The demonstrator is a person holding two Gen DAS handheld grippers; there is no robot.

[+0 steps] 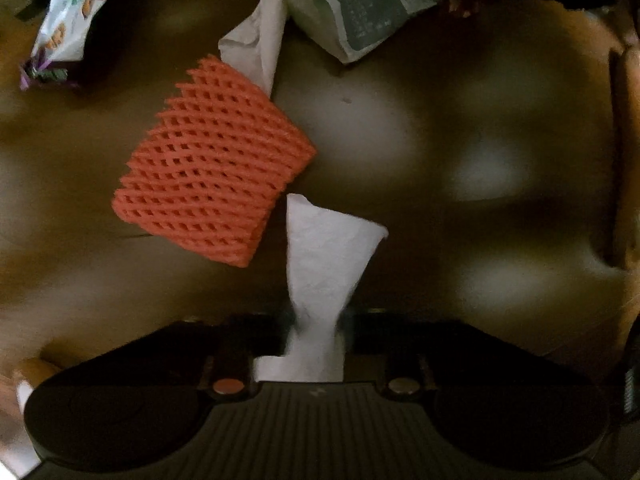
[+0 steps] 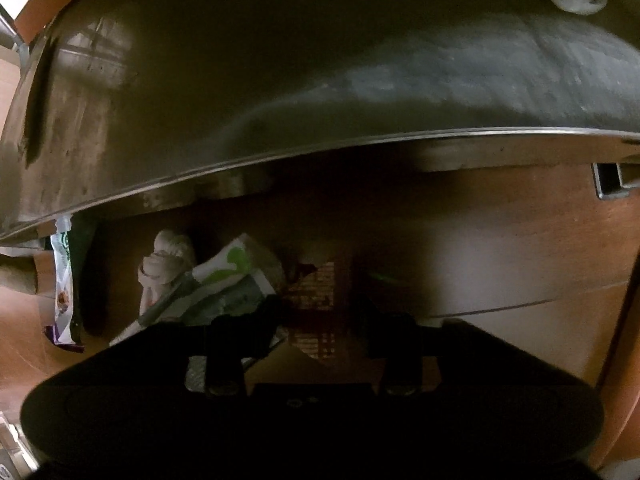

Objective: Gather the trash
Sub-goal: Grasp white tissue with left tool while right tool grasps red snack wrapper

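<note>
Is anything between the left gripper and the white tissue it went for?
Nothing visible: the left gripper is already shut on the white tissue, which pokes out between its fingers. The orange foam net lies beside it, clear of the grip.

**Open right, crowded left**

In the left wrist view, bare table (image 1: 460, 128) lies right of the red net (image 1: 212, 160); wrappers (image 1: 360, 4) crowd the far edge. In the right wrist view, a dark rim (image 2: 320, 148) overhangs packets (image 2: 228, 280).
</note>
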